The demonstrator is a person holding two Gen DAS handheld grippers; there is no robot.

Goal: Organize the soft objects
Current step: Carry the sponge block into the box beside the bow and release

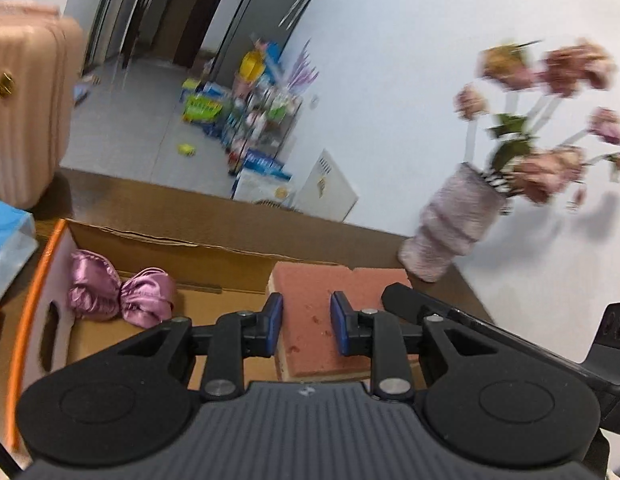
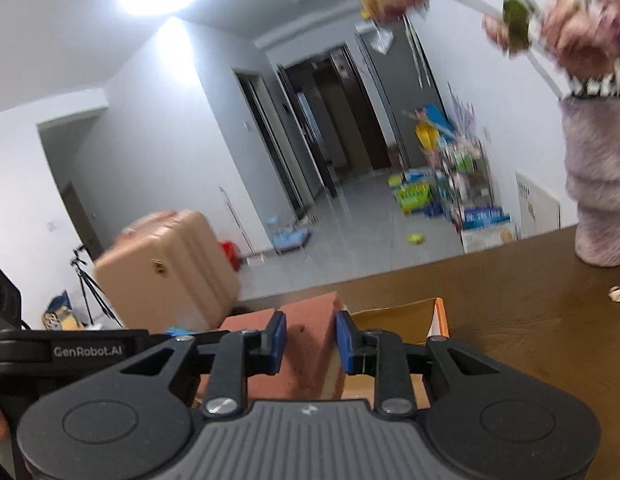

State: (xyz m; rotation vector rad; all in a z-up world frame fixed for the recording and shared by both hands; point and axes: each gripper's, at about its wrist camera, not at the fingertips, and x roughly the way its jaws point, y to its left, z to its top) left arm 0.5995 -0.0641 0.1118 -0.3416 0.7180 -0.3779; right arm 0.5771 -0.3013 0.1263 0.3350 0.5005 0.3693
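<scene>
A large salmon-pink sponge block (image 1: 322,320) lies across the right part of an open cardboard box (image 1: 157,240) on the brown table. My left gripper (image 1: 305,326) is open, its blue pads either side of the block's near part without pressing it. My right gripper (image 2: 310,340) is open too, its pads straddling the same block (image 2: 305,336) from the box's other side. A purple satin soft item (image 1: 117,294) lies in the box's left corner. The right gripper's black body (image 1: 490,328) shows in the left wrist view.
A fuzzy lilac vase with pink flowers (image 1: 450,224) stands on the table by the white wall, also in the right wrist view (image 2: 598,200). A pink suitcase (image 1: 25,112) stands at the left, a blue bag (image 1: 9,248) beside it. Floor clutter lies beyond the table (image 2: 530,312).
</scene>
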